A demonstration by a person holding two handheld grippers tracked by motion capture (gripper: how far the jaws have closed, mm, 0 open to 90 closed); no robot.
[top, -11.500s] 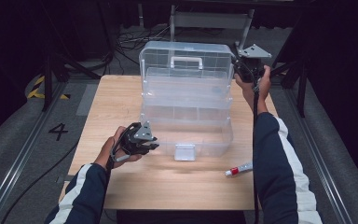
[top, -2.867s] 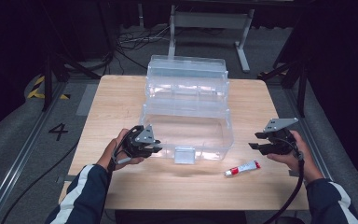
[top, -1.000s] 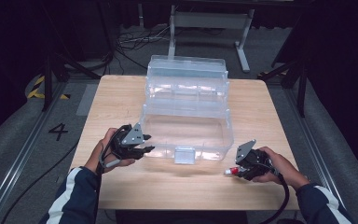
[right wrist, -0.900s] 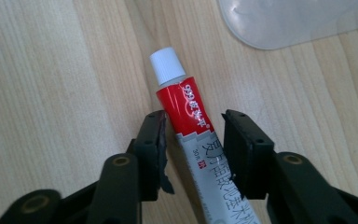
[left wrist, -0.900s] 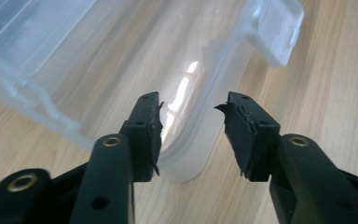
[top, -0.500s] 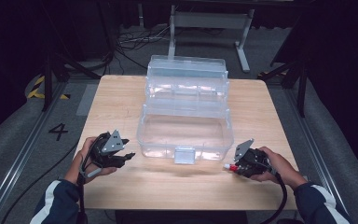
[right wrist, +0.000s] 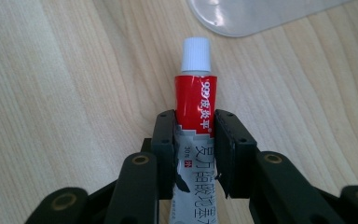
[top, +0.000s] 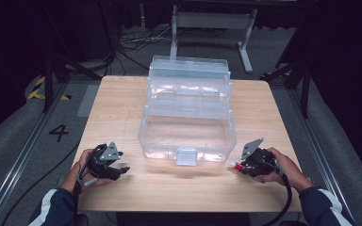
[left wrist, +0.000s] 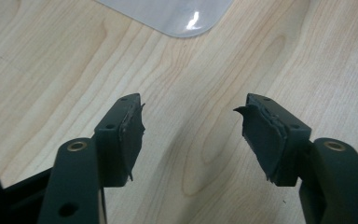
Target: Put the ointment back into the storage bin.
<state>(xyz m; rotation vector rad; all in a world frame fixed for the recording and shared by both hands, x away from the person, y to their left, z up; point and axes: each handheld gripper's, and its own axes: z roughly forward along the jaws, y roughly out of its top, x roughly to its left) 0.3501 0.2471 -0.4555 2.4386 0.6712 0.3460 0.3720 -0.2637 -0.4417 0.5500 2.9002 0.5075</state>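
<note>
Right hand-held gripper (right wrist: 195,140) clamped on ointment tube (right wrist: 196,100), lower right | left hand-held gripper (left wrist: 191,135) jaws just opening, empty | step: pickup | next: lift into open clear storage box (top: 186,146).

High overview, two close tabletop (top: 122,103) views

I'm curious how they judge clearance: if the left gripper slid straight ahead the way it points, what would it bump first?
Probably the rounded corner of the clear plastic box; bare table lies before the left gripper, though depth is unclear.
</note>
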